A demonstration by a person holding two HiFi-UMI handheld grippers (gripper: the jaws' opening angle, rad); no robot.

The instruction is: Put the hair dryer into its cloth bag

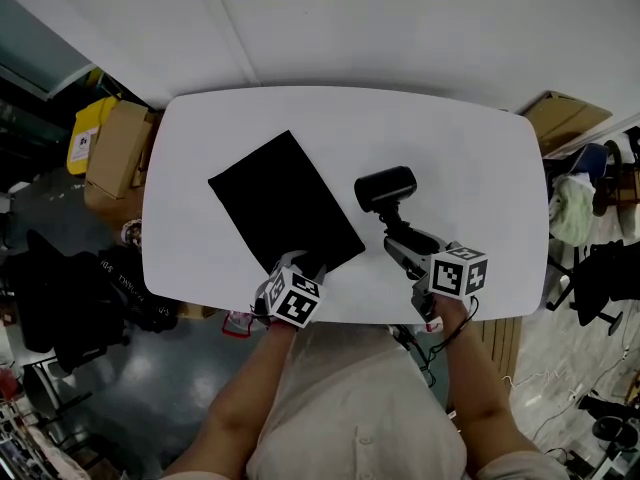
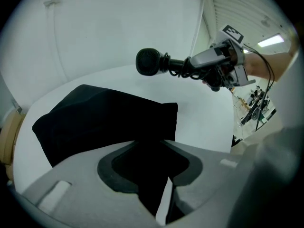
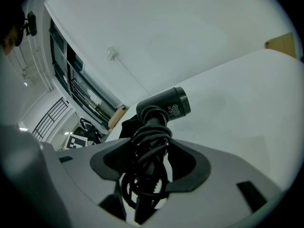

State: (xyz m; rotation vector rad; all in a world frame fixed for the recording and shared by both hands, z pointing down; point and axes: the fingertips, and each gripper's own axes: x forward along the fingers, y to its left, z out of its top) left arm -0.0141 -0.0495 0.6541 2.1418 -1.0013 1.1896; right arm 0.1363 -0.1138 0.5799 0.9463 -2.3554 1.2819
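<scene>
One black cloth bag (image 1: 285,206) lay flat on the white surface (image 1: 450,148), its near edge between the left gripper's (image 1: 300,266) wide-spread jaws, unpinched. The right gripper (image 1: 405,244) clamped the cord-wrapped handle of the one hair dryer (image 1: 385,189), near the bag.

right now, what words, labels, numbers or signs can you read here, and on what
No text is legible.
Black hair dryer, white print on its barrel: too small to read.
Dark bag on the floor, white lettering: blurred, unreadable.
Yellow container beside the cardboard box, pale label: too small to read.
Left gripper and right gripper, cubes: black-and-white square patterns, no words.
</scene>
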